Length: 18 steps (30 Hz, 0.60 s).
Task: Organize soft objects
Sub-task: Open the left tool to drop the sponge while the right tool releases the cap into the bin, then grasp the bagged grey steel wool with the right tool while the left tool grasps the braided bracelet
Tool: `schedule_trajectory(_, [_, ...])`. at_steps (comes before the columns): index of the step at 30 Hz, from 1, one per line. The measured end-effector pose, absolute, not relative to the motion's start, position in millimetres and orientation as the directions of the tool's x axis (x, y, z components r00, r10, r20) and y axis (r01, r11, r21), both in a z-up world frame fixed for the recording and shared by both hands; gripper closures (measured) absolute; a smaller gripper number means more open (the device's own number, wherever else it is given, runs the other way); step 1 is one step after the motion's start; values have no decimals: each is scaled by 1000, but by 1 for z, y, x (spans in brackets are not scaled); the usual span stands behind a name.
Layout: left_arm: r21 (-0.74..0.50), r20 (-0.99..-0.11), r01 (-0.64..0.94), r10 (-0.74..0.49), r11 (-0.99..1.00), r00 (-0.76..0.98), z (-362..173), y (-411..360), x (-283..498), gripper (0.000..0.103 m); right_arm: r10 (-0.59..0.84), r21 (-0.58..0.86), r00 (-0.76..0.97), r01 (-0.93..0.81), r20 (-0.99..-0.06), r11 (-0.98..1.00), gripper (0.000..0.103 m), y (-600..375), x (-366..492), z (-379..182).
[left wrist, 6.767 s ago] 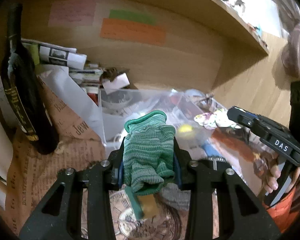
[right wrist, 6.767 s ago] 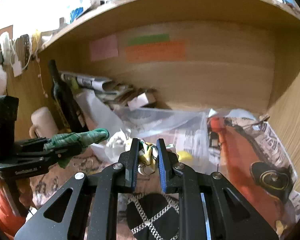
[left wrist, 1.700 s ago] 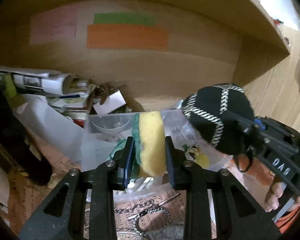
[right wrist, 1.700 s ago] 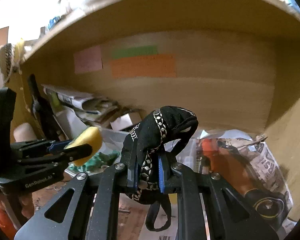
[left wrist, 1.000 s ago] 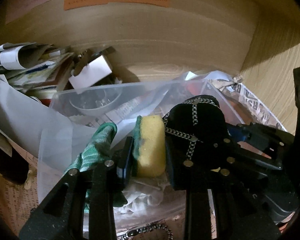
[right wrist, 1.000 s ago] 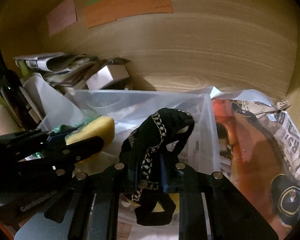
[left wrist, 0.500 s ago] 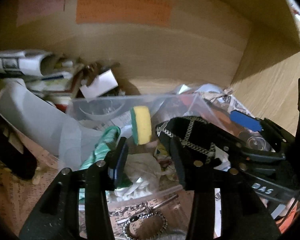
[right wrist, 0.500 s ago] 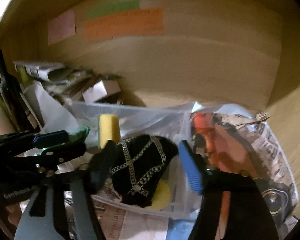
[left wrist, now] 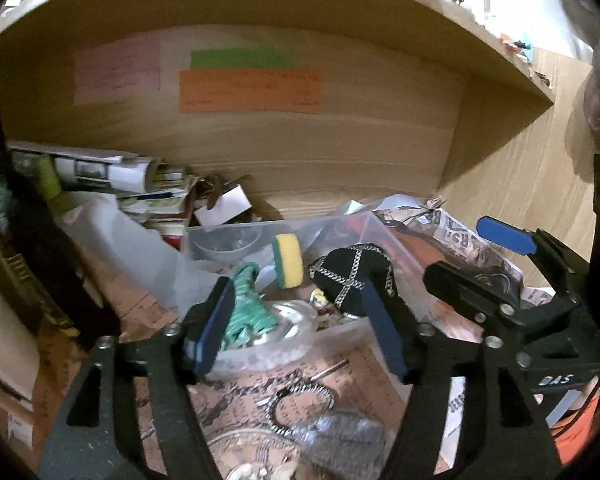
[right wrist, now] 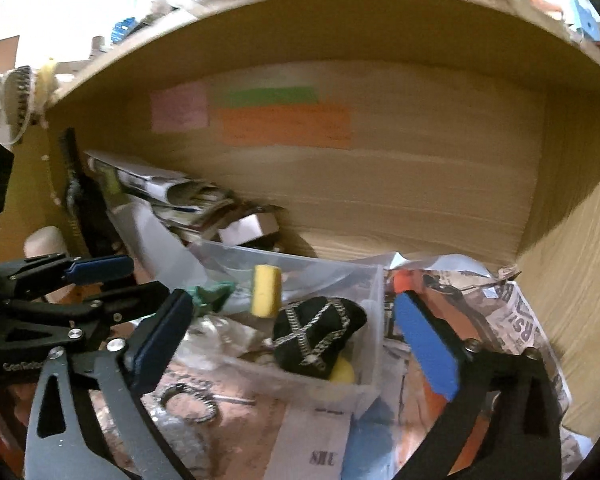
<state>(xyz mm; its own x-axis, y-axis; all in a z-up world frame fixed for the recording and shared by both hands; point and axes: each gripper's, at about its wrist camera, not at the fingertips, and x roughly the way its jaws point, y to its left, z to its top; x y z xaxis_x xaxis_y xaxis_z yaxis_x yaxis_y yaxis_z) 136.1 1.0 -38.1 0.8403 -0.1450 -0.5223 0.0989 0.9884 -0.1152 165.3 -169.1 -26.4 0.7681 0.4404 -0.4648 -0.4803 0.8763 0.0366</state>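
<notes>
A clear plastic bin (left wrist: 236,236) (right wrist: 374,300) stands on the shelf. In it lie a yellow and green sponge (left wrist: 288,260) (right wrist: 265,290) on end, a black pouch with a silver chain cross (left wrist: 350,276) (right wrist: 316,334), and a green knit glove (left wrist: 246,312) (right wrist: 210,294). My left gripper (left wrist: 300,332) is open and empty, just in front of the bin; it also shows in the right wrist view (right wrist: 100,280). My right gripper (right wrist: 296,344) is open and empty, with the pouch between its spread fingers; it shows at the right of the left wrist view (left wrist: 472,256).
A dark wine bottle (left wrist: 24,240) stands at the left. Rolled newspapers (left wrist: 100,168) and a small box (left wrist: 224,204) lie behind the bin. A metal chain loop (left wrist: 300,404) and a grey cloth (left wrist: 340,440) lie on newspaper in front. A wooden wall (right wrist: 580,280) closes the right.
Both grippers carried the sponge and the pouch into the bin, opened and let them go. Both have since drawn back and up, with jaws spread wider.
</notes>
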Motion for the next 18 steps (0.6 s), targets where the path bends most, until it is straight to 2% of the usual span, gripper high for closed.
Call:
schedule_trajectory(7, [-95, -549, 59, -101, 994, 830, -54, 16, 114, 13, 483, 52, 730, -527, -484, 848, 0, -157, 143, -38])
schedule_trajectory(13, [-96, -624, 22, -78, 995, 778, -88, 27, 111, 10, 495, 72, 664, -557, -561, 828, 0, -142, 131, -70])
schedule_trajectory(18, [-89, -691, -6, -57, 996, 721, -119, 33, 109, 10, 486, 102, 565, -577, -667, 810, 0, -126, 129, -108])
